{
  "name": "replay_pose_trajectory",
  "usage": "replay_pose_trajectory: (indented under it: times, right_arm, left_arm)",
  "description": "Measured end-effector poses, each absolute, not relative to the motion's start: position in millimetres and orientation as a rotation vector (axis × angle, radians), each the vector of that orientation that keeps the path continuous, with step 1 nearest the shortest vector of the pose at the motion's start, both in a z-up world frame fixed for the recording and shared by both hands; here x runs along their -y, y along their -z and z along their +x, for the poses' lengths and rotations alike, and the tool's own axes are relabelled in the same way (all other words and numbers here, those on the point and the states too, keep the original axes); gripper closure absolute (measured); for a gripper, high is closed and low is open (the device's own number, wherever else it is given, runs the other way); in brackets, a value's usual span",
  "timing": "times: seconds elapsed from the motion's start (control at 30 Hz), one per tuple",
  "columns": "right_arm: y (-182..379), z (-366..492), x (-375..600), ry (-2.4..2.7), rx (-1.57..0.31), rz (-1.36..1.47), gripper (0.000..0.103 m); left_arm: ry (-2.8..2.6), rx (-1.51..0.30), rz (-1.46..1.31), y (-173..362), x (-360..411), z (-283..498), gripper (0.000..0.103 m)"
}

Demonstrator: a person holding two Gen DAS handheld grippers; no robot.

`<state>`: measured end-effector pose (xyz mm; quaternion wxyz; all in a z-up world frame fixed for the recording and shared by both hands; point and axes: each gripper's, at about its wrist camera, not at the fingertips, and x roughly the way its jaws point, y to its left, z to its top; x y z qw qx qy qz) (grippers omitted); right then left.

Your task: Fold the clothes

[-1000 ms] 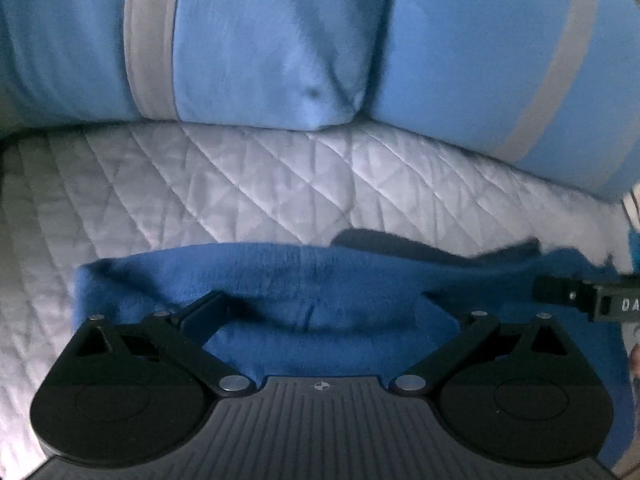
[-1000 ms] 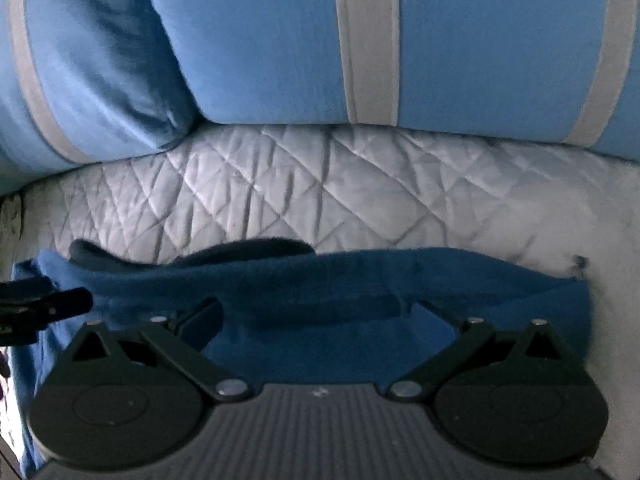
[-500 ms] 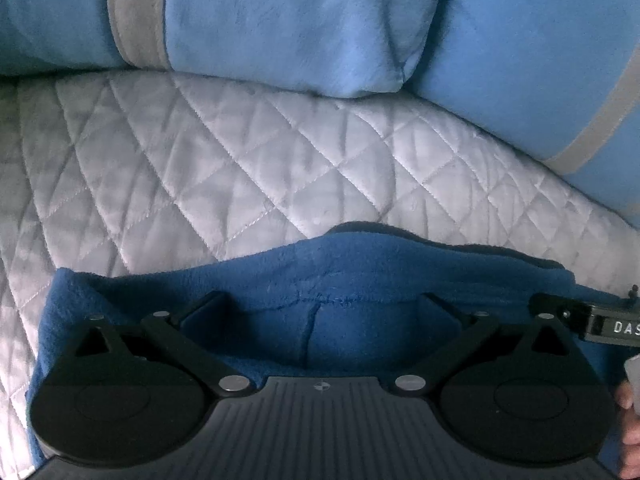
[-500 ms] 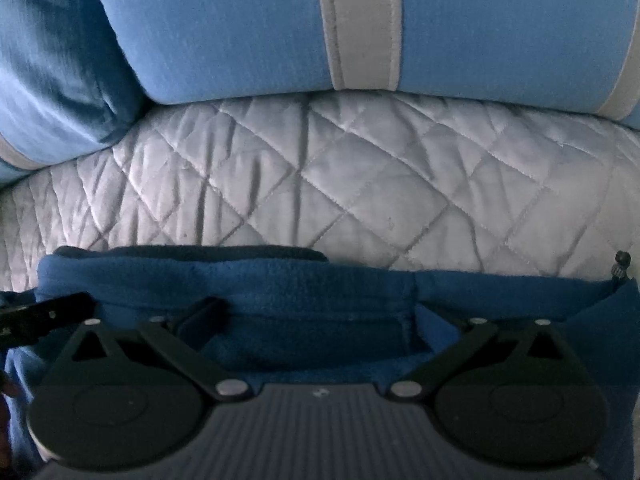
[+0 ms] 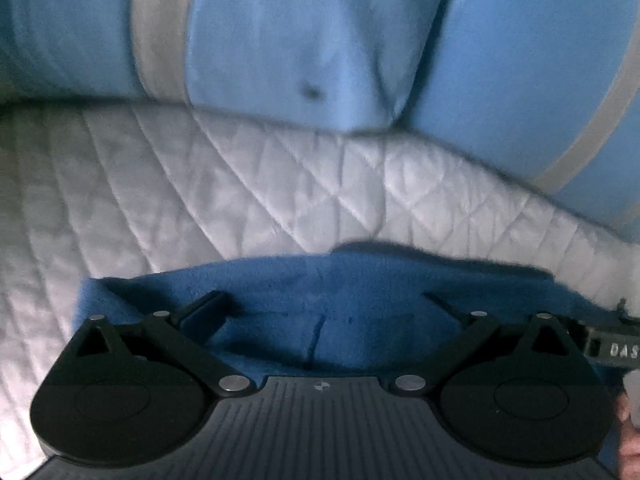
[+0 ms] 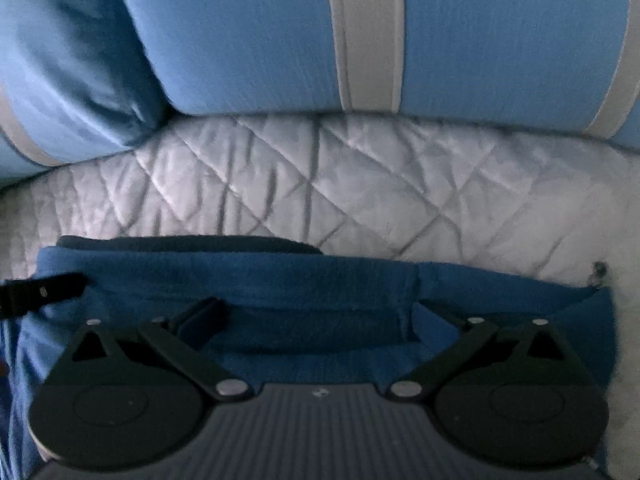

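A dark blue fleece garment [image 5: 320, 280] lies on the white quilted bed [image 5: 200, 184] and fills the lower part of both wrist views [image 6: 280, 280]. Its far folded edge runs straight across, with a darker layer showing behind it. My left gripper [image 5: 322, 304] is open, its finger bases wide apart and its tips hidden under the fleece. My right gripper [image 6: 320, 312] is open in the same way, covered by the fleece. The right gripper's finger [image 5: 612, 346] shows at the left view's right edge, and the left gripper's finger [image 6: 40, 292] at the right view's left edge.
Light blue pillows with grey stripes [image 5: 300, 40] [image 6: 360, 32] lean along the far side of the bed. A band of bare quilt [image 6: 360, 184] lies between the fleece edge and the pillows. Part of a hand [image 5: 628, 420] shows at the lower right.
Both grippers dipped toward the quilt half a second ago and have drawn back; the pillows sit lower in view again. The fleece edge kept its place over the fingers.
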<state>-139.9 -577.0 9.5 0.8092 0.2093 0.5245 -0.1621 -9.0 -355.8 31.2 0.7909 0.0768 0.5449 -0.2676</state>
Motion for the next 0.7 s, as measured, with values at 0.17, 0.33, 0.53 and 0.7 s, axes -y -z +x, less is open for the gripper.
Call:
replay_pose_trajectory:
  times: [0.17,0.33,0.53,0.7]
  right_arm:
    - [-48.9,-156.6,572.4,0.354,-1.088,0.445,0.000]
    - [-67.7,-173.8,566.7,0.362,-1.091,0.445,0.000]
    - [-85.2,-195.3,558.8,0.376,-1.101,0.441,0.000]
    - [-97.5,-215.3,551.1,0.383,-1.111,0.436,0.000]
  left_arm:
    - [0.586,-1.134,0.151,-76.4,344.7,-21.1,0.000]
    - [0.592,-1.103,0.163,-108.5,340.6,-35.9,0.000]
    - [0.605,-1.104,0.174,-122.4,330.3,-53.6,0.000]
    - [0.622,-1.106,0.183,-132.9,314.3,-74.0,0.000]
